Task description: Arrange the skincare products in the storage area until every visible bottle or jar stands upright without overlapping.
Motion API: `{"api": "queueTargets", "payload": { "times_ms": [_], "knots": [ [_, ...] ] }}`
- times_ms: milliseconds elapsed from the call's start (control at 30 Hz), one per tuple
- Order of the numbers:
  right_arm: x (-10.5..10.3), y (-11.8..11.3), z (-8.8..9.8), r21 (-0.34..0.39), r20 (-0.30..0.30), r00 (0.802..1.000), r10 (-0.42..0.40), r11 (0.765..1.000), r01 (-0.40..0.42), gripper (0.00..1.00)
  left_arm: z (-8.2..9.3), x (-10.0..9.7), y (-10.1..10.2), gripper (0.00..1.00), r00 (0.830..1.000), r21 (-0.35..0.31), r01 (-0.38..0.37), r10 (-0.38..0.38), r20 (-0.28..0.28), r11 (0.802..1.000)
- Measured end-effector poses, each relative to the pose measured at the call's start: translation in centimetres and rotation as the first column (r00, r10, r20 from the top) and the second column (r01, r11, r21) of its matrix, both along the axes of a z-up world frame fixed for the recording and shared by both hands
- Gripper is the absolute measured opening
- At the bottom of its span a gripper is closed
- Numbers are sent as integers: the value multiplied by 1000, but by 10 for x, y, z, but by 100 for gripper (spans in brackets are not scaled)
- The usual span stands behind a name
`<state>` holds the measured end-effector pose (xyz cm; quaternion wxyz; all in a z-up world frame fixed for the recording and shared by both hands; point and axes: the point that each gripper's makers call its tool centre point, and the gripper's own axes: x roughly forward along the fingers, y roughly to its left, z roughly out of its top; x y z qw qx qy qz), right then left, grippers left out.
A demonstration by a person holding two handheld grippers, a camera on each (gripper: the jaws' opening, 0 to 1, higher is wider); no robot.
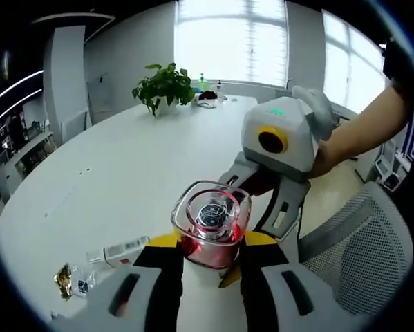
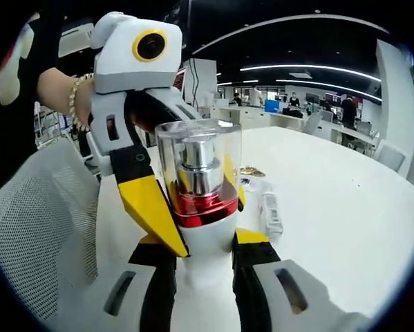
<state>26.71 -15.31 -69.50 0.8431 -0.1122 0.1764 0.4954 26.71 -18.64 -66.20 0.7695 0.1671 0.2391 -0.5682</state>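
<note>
Both grippers hold one skincare bottle (image 2: 198, 187) above the near edge of the white table (image 1: 110, 180): the left gripper (image 1: 205, 266) clamps its red, clear-capped upper part, the right gripper (image 2: 205, 266) its white lower part. This looks like a handover or reorientation; next, one gripper should release, then the bottle should be stood upright, clear of the tube (image 1: 120, 250) near the edge.

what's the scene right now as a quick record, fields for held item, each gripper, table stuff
held item: red bottle with a clear cap, upright
left gripper: jaws closed on the bottle
right gripper: jaws on the bottle's white base
surface: white table
table items: white tube, small gold packet
far end: potted plant
beside table: mesh chair
</note>
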Motion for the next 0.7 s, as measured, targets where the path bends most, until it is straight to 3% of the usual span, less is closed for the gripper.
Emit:
{"api": "queueTargets", "payload": {
  "times_ms": [533, 700],
  "knots": [
    [41, -11, -1, 14, 5, 1000, 10, 1000, -10, 30, -1, 43, -13, 27, 1000, -9, -9, 9, 8, 1000],
    [49, -12, 1, 22, 6, 1000, 8, 1000, -8, 30, 0, 49, -15, 27, 1000, -8, -5, 5, 9, 1000]
  ]
}}
